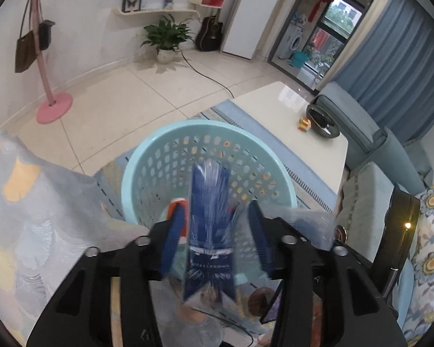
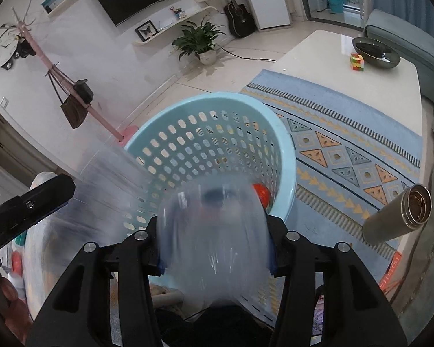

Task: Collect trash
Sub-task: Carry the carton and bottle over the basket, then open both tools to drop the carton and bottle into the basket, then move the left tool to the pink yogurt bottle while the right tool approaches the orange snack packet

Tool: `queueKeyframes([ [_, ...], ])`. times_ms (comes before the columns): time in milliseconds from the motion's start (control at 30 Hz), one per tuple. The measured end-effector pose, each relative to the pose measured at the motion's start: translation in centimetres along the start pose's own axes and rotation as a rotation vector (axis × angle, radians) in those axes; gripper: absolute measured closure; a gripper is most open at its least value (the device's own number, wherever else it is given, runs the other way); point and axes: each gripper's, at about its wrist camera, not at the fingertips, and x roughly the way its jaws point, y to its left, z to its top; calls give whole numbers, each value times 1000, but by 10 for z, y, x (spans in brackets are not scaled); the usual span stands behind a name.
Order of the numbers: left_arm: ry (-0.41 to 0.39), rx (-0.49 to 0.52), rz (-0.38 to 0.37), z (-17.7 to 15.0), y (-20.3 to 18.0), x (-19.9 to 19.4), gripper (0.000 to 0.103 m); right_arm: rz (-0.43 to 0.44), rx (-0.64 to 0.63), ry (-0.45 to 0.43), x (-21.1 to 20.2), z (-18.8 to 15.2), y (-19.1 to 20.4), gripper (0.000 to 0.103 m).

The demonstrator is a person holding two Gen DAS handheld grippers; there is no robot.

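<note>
A light blue perforated basket [image 1: 147,156] stands on the rug just ahead of both grippers; it also shows in the right wrist view [image 2: 286,144]. An orange item [image 2: 261,193] lies inside it. My left gripper [image 1: 214,225] stands open above the basket's near rim, and a blurred dark blue wrapper [image 1: 211,202] hangs between its fingers, touching neither. My right gripper [image 2: 214,231] holds a blurred clear plastic bottle [image 2: 214,240] between its fingers, over the basket's near rim. The left gripper's body shows at the left edge of the right wrist view.
A white coffee table [image 2: 390,92] with a dark bowl [image 2: 376,52] and a colour cube [image 2: 357,62] stands to the right. A metal flask [image 2: 399,217] lies on the rug. A pink coat stand [image 1: 53,110] and a potted plant [image 1: 165,40] are by the wall.
</note>
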Motion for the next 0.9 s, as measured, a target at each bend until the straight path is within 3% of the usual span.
queueKeyframes([
  [433, -108, -13, 11, -7, -5, -68, 52, 80, -66, -70, -46, -8, 31, 55],
  [733, -246, -36, 30, -33, 1, -165, 52, 176, -219, -155, -116, -33, 93, 55],
  [900, -299, -55, 90, -60, 17, -217, 52, 245, -331, -157, -145, -65, 137, 55],
])
